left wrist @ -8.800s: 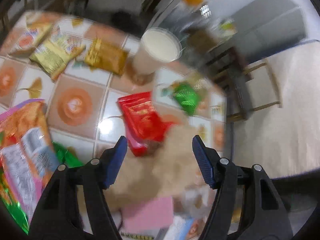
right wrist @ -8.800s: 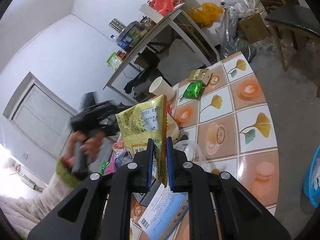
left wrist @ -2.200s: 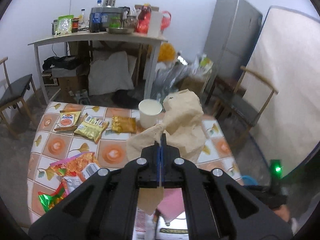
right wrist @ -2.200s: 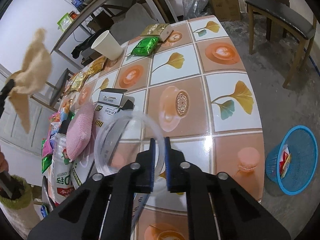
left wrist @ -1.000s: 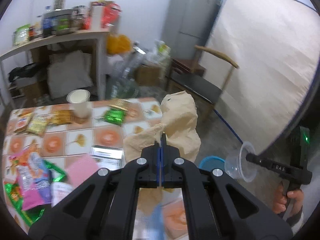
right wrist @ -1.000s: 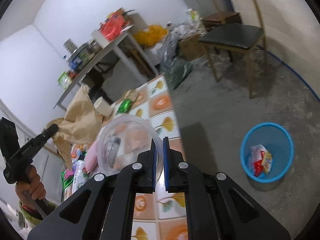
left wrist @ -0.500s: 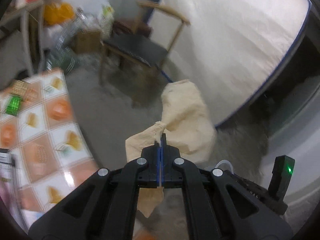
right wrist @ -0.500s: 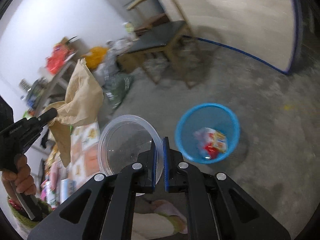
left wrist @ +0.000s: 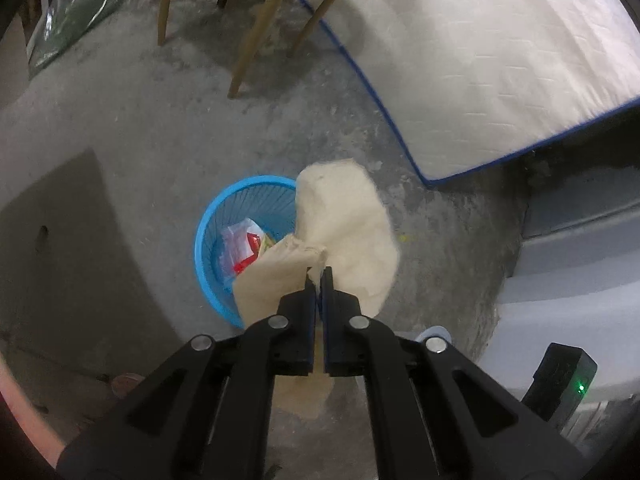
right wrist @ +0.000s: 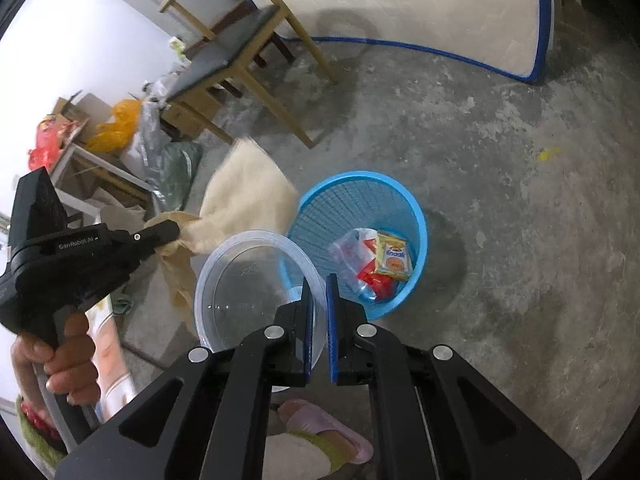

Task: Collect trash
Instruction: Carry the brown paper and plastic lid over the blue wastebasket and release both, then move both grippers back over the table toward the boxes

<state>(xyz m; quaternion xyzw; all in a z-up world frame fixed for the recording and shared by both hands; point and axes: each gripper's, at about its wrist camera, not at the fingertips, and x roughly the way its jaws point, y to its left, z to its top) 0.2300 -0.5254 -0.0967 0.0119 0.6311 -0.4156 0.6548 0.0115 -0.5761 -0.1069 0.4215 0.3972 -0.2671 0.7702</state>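
Left wrist view: the left gripper (left wrist: 320, 274) points steeply down over a round blue plastic mesh wastebasket (left wrist: 216, 232) standing on the grey concrete floor (left wrist: 120, 120). Its jaws are opening, a narrow gap between them, with the twisted neck of a crumpled tan paper bag (left wrist: 344, 224) still between the pads. The bag's long axis runs away from the fingertips, its bulky end overhanging the basket's right rim and its loose tail hanging down below the jaws. Crumpled snack wrappers (left wrist: 244, 246), red and clear, lie inside the basket. A quilted white mattress with blue edging (left wrist: 500, 60) lies at upper right; the legs of a wooden chair (left wrist: 256, 36) stand above.

Right wrist view: the right gripper (right wrist: 318, 320) is clamped tight on the rim of a round clear plastic lid (right wrist: 256, 288), held on edge with its face toward the camera and its disc extending left of the jaws, beside the basket's near-left rim. The basket (right wrist: 400, 200) holds the wrappers (right wrist: 380, 260). At left, a hand (right wrist: 60, 360) grips the handle of the left gripper (right wrist: 172, 232), from whose tips the paper bag (right wrist: 248, 196) spreads toward the basket.
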